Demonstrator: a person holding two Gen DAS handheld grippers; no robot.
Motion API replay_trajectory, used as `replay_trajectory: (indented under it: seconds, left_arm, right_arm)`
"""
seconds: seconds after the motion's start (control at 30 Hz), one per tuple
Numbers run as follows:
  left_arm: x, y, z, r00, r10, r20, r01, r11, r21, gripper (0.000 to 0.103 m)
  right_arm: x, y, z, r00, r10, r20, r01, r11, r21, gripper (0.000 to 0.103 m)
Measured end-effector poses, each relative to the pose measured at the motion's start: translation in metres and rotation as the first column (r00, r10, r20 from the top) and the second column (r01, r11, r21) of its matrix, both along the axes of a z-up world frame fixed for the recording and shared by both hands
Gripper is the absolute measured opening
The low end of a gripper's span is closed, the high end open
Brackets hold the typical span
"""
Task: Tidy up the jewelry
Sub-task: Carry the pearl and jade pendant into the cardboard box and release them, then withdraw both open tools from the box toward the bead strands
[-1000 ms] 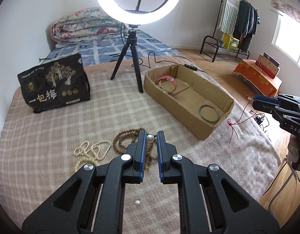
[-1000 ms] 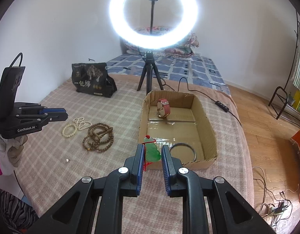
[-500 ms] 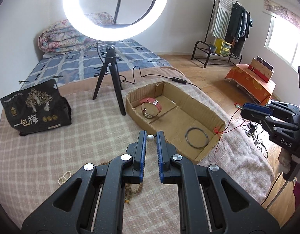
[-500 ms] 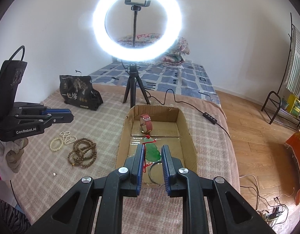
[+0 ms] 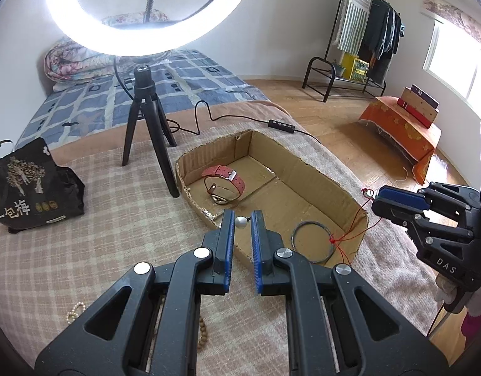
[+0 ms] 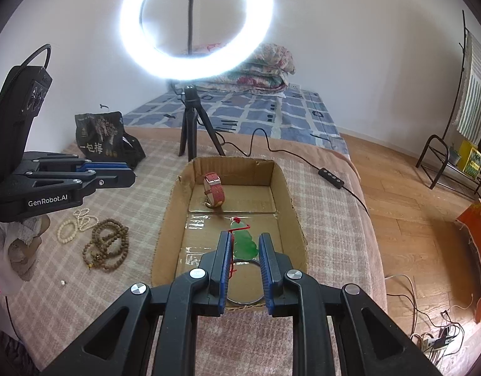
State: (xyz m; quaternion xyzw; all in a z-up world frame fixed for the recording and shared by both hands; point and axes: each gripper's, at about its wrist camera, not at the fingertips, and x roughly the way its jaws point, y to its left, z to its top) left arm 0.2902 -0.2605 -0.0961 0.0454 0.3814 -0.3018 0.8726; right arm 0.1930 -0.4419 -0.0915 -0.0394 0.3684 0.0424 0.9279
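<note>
Both-handed, the left gripper (image 5: 243,222) is pinching a pearl (image 5: 240,221) by its tips above the near wall of the box (image 5: 306,175), while the right gripper (image 6: 245,247) is clamping a green pendant (image 6: 245,244) on red cord over the box floor. Each looks light, hard, slick and breakable, so gripping the bodies squarely seems wise. Readable lettering: "GenRobot.AI", "DAS" and "一包梅" on the bag (image 6: 104,136).

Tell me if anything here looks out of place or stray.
One thing: a tiny pearl stud lies alone on the plaid blanket, apart from the bead strands. Its apparent twin sits in the left claw. The cardboard box looks ragged along its rim.
</note>
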Motion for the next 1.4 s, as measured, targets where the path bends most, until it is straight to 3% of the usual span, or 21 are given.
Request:
replay_trajectory:
  seconds: [0.33, 0.6, 0.8, 0.83, 0.9, 0.97, 1.2, 1.4]
  left_arm:
    - [0.013, -0.019, -0.019, 1.000, 0.003, -0.019, -0.003, 0.999, 0.033, 0.009]
    - [0.017, -0.030, -0.023, 1.000, -0.002, -0.021, 0.003, 0.999, 0.043, 0.009]
    - [0.018, -0.039, -0.027, 1.000, -0.009, -0.022, 0.011, 0.998, 0.067, 0.012]
    - [0.018, -0.040, -0.027, 1.000, -0.009, -0.025, 0.010, 0.998, 0.070, 0.016]
    - [0.017, -0.039, -0.026, 1.000, -0.004, -0.020, 0.005, 0.998, 0.068, 0.044]
    - [0.017, -0.037, -0.025, 1.000, 0.007, -0.008, -0.006, 0.998, 0.062, 0.055]
    - [0.017, -0.029, -0.020, 1.000, 0.022, -0.005, -0.022, 0.998, 0.055, 0.055]
    - [0.012, -0.023, -0.015, 1.000, 0.024, 0.003, -0.024, 0.998, 0.051, 0.055]
  right_arm:
    - [0.013, -0.009, -0.029, 0.998, -0.018, -0.055, 0.019, 1.000, 0.016, 0.017]
    - [0.012, -0.015, -0.035, 0.997, -0.033, -0.063, 0.035, 0.999, 0.033, 0.017]
    - [0.010, -0.018, -0.034, 0.997, -0.051, -0.058, 0.055, 0.997, 0.063, 0.032]
    - [0.010, -0.019, -0.034, 0.997, -0.057, -0.056, 0.060, 0.996, 0.060, 0.040]
    - [0.008, -0.018, -0.034, 0.996, -0.070, -0.048, 0.072, 0.996, 0.050, 0.056]
    - [0.007, -0.018, -0.033, 0.996, -0.077, -0.039, 0.079, 0.996, 0.046, 0.069]
    - [0.003, -0.016, -0.030, 0.995, -0.094, -0.029, 0.095, 0.995, 0.037, 0.085]
    - [-0.001, -0.013, -0.025, 0.994, -0.110, -0.021, 0.111, 0.993, 0.039, 0.092]
